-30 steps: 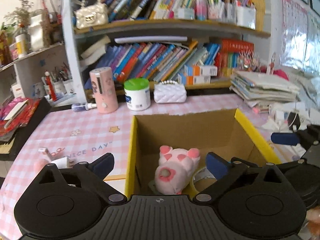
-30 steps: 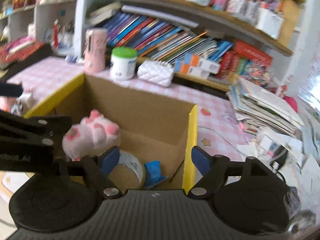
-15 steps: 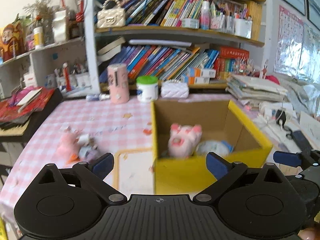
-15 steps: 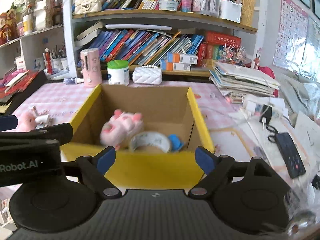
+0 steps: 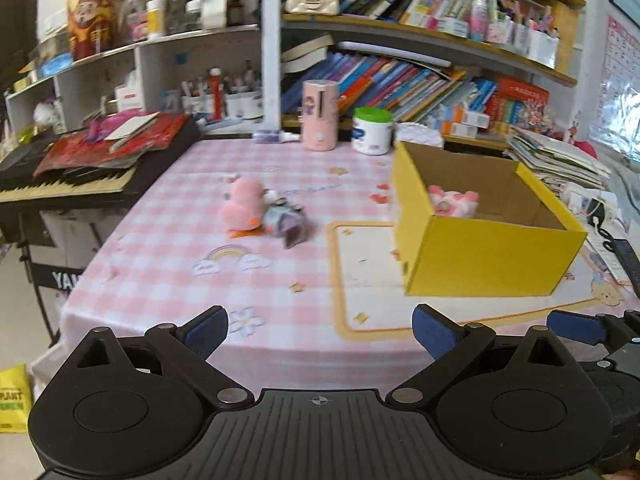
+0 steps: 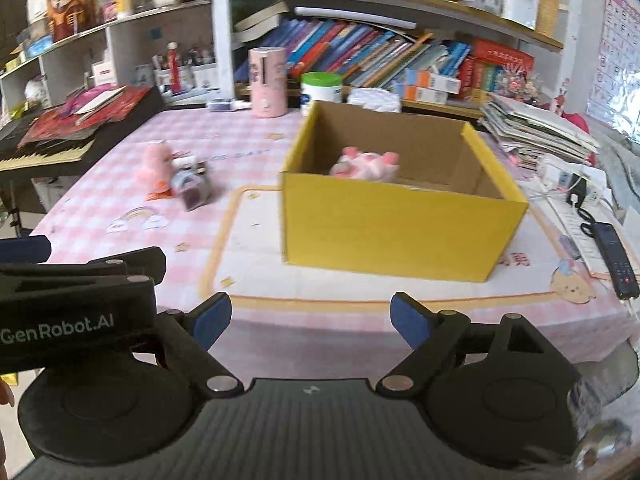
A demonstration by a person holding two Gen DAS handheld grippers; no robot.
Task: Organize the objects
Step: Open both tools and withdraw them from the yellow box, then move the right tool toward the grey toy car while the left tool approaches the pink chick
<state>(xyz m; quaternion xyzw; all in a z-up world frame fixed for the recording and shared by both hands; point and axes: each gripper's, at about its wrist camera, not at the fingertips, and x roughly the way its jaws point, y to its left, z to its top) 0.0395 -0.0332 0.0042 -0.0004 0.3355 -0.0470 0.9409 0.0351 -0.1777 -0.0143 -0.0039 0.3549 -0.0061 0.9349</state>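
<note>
A yellow cardboard box (image 5: 484,256) (image 6: 396,232) stands open on the pink checked tablecloth, with a pink plush pig (image 5: 454,202) (image 6: 366,164) inside. A pink plush toy (image 5: 240,206) (image 6: 154,164) and a small purple-grey object (image 5: 286,222) (image 6: 192,186) lie on the cloth left of the box. My left gripper (image 5: 320,332) is open and empty, held back near the table's front edge. My right gripper (image 6: 310,322) is open and empty, in front of the box. The left gripper's body shows at the left of the right wrist view (image 6: 76,300).
A pink cylinder (image 5: 320,116), a green-lidded white jar (image 5: 372,130) and a white quilted purse (image 6: 374,100) stand at the back by bookshelves. A keyboard (image 5: 68,184) with red papers sits left. Stacked papers (image 6: 536,128), cables and a black remote (image 6: 614,260) lie right.
Both grippers have pulled back and away from the box, from above its inside to near the table's front edge. The left view has swung left, showing the toys on the cloth.
</note>
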